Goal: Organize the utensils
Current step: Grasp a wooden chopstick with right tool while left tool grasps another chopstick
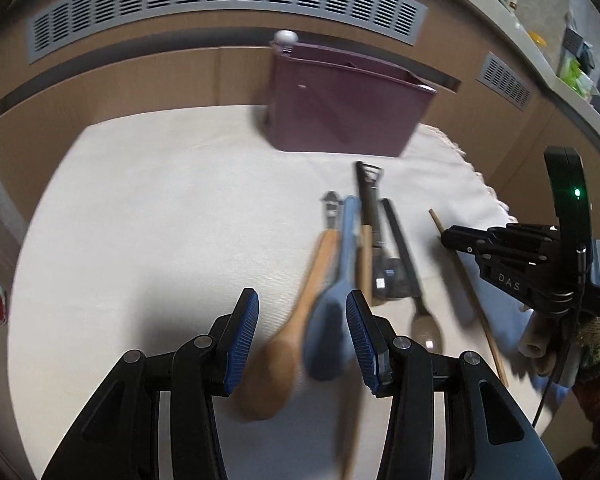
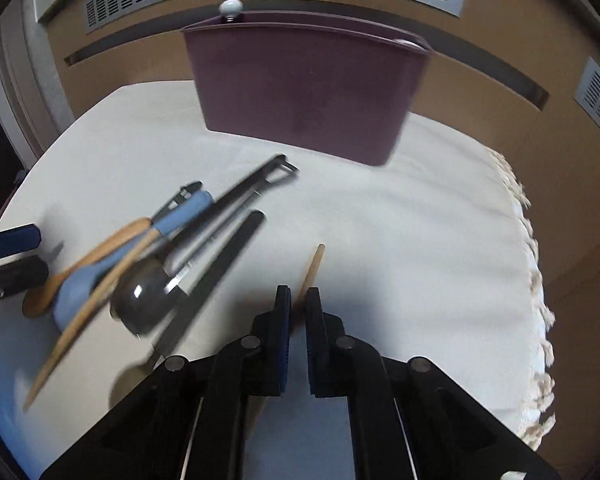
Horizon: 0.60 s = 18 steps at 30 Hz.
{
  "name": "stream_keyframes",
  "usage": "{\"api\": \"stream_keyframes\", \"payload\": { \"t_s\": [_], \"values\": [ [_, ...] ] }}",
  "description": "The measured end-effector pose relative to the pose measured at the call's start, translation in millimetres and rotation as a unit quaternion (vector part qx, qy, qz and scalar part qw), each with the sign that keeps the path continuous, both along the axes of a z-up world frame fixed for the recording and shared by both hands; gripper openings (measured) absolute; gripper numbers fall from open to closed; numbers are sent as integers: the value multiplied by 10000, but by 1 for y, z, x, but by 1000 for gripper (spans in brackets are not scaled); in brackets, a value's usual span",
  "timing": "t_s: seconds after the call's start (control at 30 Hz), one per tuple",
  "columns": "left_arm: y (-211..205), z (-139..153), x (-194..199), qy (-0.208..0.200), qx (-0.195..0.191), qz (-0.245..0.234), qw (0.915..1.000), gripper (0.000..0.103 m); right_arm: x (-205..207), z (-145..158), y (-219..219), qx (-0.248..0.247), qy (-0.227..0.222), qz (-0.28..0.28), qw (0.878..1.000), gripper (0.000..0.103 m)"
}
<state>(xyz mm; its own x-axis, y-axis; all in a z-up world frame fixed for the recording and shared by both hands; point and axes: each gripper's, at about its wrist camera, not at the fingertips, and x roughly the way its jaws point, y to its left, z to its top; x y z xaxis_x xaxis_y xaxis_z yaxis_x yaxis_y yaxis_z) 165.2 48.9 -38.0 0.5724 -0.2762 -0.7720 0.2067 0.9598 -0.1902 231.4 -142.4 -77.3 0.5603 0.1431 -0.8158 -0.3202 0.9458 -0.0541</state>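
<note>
Right gripper (image 2: 297, 304) jaws closed on a wooden stick (image 2: 313, 266) (seen only from right wrist), left gripper (image 1: 302, 326) jaws held open around a blue spatula (image 1: 332, 304), maroon holder (image 1: 340, 112) at upper centre.

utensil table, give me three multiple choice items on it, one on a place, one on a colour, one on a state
1. Where does the utensil bin stand?
A. at the cloth's far side, behind the utensils
B. among the utensils
C. on the floor

2. What colour is the silicone spoon?
A. red
B. light blue
C. green

3. How do the right gripper jaws stand?
A. wide open, nothing between
C. out of view
B. closed on the thin wooden stick

Answers: 1 A, both views show it beyond the pile. 2 B, its bowl and handle are pale blue. 3 B, the stick runs between the nearly touching pads.
</note>
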Motion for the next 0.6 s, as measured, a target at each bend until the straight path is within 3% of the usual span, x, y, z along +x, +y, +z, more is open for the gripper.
{"api": "stream_keyframes", "payload": {
  "t_s": [0.1,0.13,0.2,0.3,0.47,0.6],
  "values": [
    [-20,0,6,91,-63,-317,9994,45,-8,0,-21,48,28,-97,9999,5],
    [-26,1,8,112,-36,-391,9992,40,-10,0,-26,109,58,-108,9999,5],
    [-40,-2,11,161,146,-519,9984,31,-13,-1,-30,199,81,-89,9997,6],
    [-55,-2,18,132,518,-606,9967,26,-22,-2,-33,254,64,-61,9996,7],
    [-66,-4,32,208,926,-636,9935,25,-27,-5,-41,454,74,-137,9988,8],
    [-74,-5,43,322,1033,-662,9919,25,-25,-8,-43,537,83,-220,9983,8]
  ]
}}
